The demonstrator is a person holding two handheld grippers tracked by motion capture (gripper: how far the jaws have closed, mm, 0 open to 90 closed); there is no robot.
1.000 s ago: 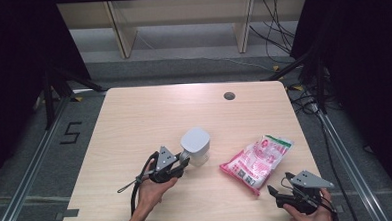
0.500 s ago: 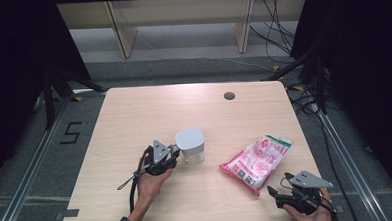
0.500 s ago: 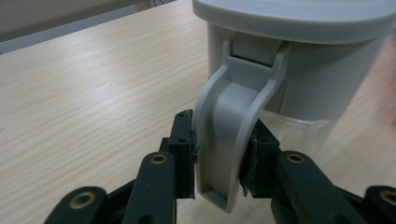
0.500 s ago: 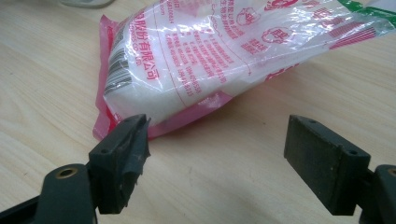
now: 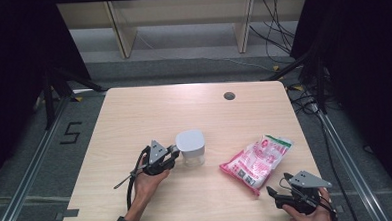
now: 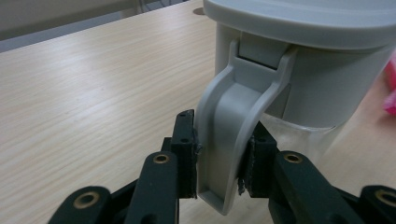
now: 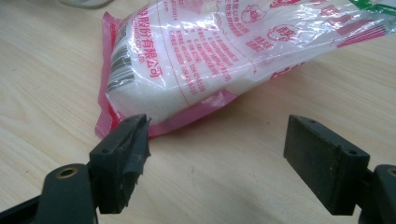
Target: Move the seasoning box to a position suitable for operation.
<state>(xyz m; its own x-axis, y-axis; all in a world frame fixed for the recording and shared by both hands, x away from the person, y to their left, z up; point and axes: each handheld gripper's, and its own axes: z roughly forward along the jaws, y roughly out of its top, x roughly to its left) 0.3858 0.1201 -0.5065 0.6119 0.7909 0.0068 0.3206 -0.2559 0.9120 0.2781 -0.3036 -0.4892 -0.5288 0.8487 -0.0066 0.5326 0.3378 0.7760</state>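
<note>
Left tongs (image 6: pixel 219 170) clenched on jar (image 5: pixel 191 147) lid latch (image 6: pixel 233 140), mid-counter (image 5: pixel 134 118). Pull too hard: jar tips or skids, nothing bracing it. Right tongs (image 7: pixel 217 158) released, idle near bag (image 7: pixel 224 51); stray nudge could snag its edge.

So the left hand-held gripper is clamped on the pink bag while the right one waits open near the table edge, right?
Not quite: the left hand-held gripper is clamped on the grey latch of the lidded jar, as the left gripper view shows. The right hand-held gripper does wait open.
</note>
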